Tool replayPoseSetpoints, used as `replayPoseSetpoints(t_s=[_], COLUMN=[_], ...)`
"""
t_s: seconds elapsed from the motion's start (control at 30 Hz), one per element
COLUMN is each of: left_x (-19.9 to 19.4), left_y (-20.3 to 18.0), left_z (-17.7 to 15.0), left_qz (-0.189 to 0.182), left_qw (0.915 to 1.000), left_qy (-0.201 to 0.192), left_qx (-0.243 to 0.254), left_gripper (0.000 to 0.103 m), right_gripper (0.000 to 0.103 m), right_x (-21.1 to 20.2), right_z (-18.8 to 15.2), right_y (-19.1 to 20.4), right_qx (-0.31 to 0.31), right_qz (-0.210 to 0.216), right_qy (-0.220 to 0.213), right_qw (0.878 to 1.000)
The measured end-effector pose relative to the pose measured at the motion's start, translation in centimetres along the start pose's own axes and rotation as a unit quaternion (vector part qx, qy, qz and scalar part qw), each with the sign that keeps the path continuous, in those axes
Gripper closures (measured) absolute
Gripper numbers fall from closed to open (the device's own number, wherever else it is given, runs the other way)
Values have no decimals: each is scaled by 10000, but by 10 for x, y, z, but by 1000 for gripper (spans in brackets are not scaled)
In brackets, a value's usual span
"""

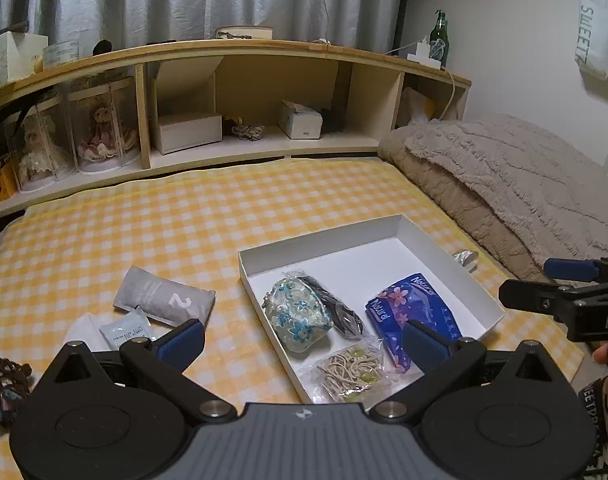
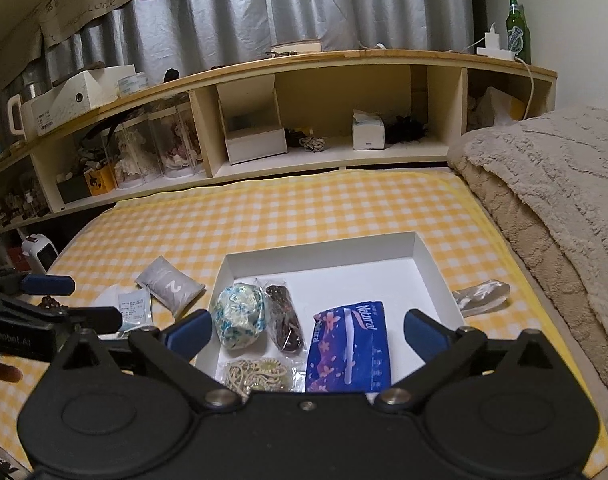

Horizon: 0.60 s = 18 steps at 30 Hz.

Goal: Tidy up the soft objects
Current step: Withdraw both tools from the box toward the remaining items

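Looking down both grippers, we see a shallow white cardboard box at frame centre on a yellow-and-white checked bedsheet. Inside lie a blue floral fabric pouch, a dark brown bagged bundle, a clear bag of beige cords and a blue "Natural" tissue pack. Left of the box, on the sheet, rest a grey soft packet marked 2 and a small white sachet. Our left gripper and right gripper both stand wide apart, gripping nothing.
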<state>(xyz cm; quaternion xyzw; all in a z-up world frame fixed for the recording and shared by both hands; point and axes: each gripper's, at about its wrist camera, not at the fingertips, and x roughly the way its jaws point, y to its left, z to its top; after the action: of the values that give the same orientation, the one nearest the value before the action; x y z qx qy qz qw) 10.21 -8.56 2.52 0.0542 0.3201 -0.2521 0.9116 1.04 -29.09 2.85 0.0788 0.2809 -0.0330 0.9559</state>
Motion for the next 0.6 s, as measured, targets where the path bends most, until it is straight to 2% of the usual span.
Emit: replayPoseSetpoints(t_s=[0.4, 0.6], left_x=[-10, -7], left_y=[6, 29], left_z=[-7, -6], left_qz=[-57, -1], left_qw=[9996, 9993], left_qy=[-237, -208], left_qx=[-123, -298], left_gripper=[0, 0], right_gripper=[0, 0], right_x=[-2, 14], right_z=[-4, -4], right_y=[13, 15], right_qx=[1, 311], right_qz=[-90, -29], right_qy=[21, 11], right_qw=[10000, 9995])
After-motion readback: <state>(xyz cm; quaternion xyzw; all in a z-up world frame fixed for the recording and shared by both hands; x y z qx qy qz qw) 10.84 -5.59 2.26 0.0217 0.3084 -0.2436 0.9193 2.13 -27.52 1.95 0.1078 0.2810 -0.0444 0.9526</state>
